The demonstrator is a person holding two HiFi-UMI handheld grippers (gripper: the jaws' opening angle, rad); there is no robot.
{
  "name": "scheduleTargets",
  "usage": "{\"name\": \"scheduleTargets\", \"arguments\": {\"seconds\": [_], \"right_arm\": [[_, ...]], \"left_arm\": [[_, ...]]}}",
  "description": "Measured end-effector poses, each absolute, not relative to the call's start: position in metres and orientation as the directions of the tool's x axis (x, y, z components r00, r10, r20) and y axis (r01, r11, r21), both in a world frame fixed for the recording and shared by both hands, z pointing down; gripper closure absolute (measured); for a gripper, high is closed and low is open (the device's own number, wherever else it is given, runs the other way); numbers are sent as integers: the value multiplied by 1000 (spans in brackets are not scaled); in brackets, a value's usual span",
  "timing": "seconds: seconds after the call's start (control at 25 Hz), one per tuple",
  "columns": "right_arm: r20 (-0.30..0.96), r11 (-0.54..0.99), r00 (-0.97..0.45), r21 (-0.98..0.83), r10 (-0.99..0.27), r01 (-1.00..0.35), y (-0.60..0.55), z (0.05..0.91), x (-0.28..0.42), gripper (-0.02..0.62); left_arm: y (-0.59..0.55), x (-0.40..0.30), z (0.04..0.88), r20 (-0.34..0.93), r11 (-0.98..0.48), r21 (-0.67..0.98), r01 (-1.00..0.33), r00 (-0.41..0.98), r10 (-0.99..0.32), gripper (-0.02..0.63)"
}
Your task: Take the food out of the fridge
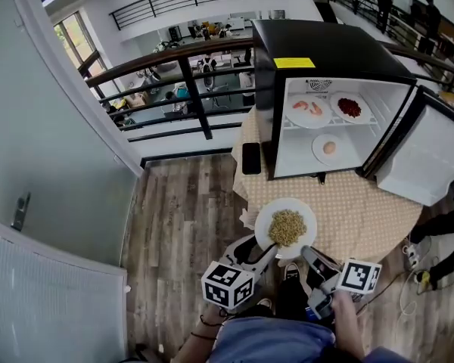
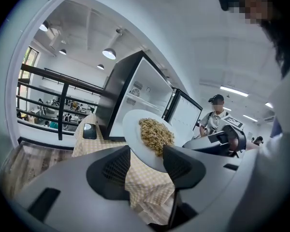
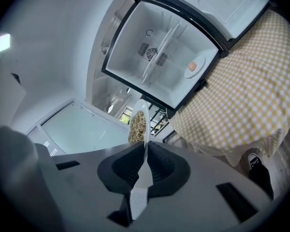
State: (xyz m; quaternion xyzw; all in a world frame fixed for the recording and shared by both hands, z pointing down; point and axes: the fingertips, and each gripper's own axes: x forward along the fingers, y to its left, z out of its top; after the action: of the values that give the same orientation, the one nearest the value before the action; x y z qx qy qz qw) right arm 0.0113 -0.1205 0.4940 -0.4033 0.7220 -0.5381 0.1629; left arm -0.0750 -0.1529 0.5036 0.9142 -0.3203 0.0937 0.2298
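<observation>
A white plate of noodles (image 1: 306,216) hangs over the near edge of the checked table, in front of the open black fridge (image 1: 325,51). My left gripper (image 1: 266,249) is at its near-left rim. In the left gripper view the plate (image 2: 135,129) slants between the jaws (image 2: 147,163), which stand a little apart and touch it. My right gripper (image 1: 306,252) is shut on the near-right rim, and the right gripper view shows the plate (image 3: 144,111) edge-on between its pads (image 3: 145,153). Inside the fridge are a shrimp plate (image 1: 308,110), a plate of red food (image 1: 349,107) and a plate with one pale piece (image 1: 329,148).
The fridge door (image 1: 424,153) swings open to the right. A black phone (image 1: 250,158) lies on the yellow checked tablecloth (image 1: 363,210) left of the fridge. A dark railing (image 1: 189,74) runs behind, and a grey wall (image 1: 45,165) stands at left. A person (image 2: 215,117) stands beyond the table.
</observation>
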Motion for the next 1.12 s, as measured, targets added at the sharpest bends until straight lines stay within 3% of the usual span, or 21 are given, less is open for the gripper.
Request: {"name": "scheduleTargets", "arguments": {"seconds": [0.2,0.48,0.64,0.84,1.12], "right_arm": [[333,30,-549,-836,-767,-548,-87,506,12,568],[367,-2,-525,-821,-768,-570,-68,502,-2,568],[317,39,-562,-846,-764,-532,-67,493,-15,567],[385,34,-565,-805,-730,-592,-67,499,-14,566],[285,100,-659,-870,-696,-483,-56,486,-29,564]], "left_arm": [[-127,-89,503,309,-701,377,-605,796,-521,388],[-110,-103,499,289,-703,396,-590,807,-514,388],[-106,-109,498,275,-701,408,-585,811,-517,388],[-104,-118,495,261,-679,423,-601,798,-544,388],[-86,-121,492,266,-630,422,-652,754,-601,388]]}}
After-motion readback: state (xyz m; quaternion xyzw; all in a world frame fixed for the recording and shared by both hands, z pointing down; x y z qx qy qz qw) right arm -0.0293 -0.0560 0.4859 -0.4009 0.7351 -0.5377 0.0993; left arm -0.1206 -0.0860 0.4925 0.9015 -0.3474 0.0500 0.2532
